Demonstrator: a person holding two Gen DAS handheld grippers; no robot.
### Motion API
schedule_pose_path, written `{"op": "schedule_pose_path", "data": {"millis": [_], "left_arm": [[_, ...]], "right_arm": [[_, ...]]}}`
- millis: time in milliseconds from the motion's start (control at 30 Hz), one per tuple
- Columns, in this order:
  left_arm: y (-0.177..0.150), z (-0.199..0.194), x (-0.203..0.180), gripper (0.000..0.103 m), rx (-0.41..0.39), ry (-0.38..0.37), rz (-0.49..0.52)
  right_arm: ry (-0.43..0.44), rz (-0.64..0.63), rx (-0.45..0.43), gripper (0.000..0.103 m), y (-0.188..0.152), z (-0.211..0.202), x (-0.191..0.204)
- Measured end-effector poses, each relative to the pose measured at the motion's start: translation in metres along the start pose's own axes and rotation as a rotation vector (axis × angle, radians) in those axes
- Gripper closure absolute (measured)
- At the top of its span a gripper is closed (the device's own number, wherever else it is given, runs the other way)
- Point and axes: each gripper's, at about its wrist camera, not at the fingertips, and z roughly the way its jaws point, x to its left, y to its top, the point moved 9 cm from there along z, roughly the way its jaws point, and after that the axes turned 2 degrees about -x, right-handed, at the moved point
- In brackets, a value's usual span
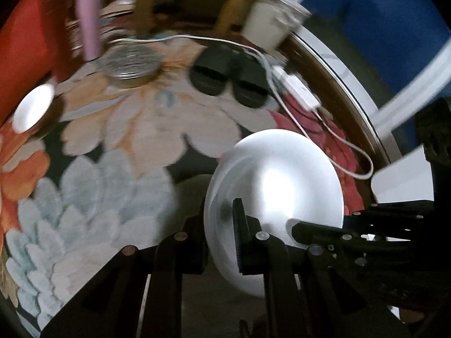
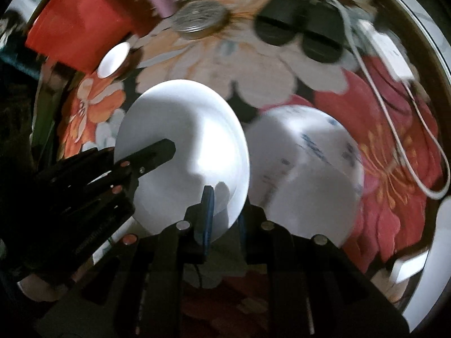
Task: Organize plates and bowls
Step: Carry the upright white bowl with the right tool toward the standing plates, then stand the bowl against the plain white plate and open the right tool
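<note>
Both grippers are black. The left gripper (image 1: 221, 239) has flat link bars with round silver rivets, some of them copper-coloured, and ribbed black pads. The right gripper (image 2: 224, 219) has the same bars and rivets, but blue pads.

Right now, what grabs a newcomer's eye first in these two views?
The plain white plate, centre frame, pinched at its rim by both the left gripper and the right gripper. Beside it in the right wrist view is a second white plate with blue markings. Beneath is a loud floral rug, with black slippers further back.
</note>
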Motion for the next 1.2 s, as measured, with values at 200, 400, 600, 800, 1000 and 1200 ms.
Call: {"op": "schedule_pose_path", "data": {"millis": [200, 400, 600, 800, 1000, 1200], "left_arm": [[-0.010, 0.033, -0.057, 0.090, 0.042, -0.029, 0.109], [-0.030, 0.064, -0.091, 0.090, 0.114, -0.040, 0.190], [-0.049, 0.087, -0.098, 0.090, 0.189, -0.060, 0.193], [-0.043, 0.084, -0.097, 0.072, 0.210, -0.149, 0.121], [-0.036, 0.067, -0.100, 0.025, 0.184, -0.276, 0.032], [-0.024, 0.049, -0.092, 0.001, 0.121, -0.289, 0.008]], "right_arm": [[0.019, 0.126, -0.014, 0.086, -0.020, -0.003, -0.060], [0.028, 0.218, 0.035, 0.087, -0.043, 0.011, -0.100], [0.021, 0.269, 0.065, 0.087, -0.053, 0.023, -0.121], [0.017, 0.251, 0.059, 0.084, -0.050, 0.027, -0.122], [0.058, 0.273, 0.054, 0.085, -0.046, 0.027, -0.119], [0.062, 0.289, 0.012, 0.054, -0.038, 0.016, -0.124]]}}
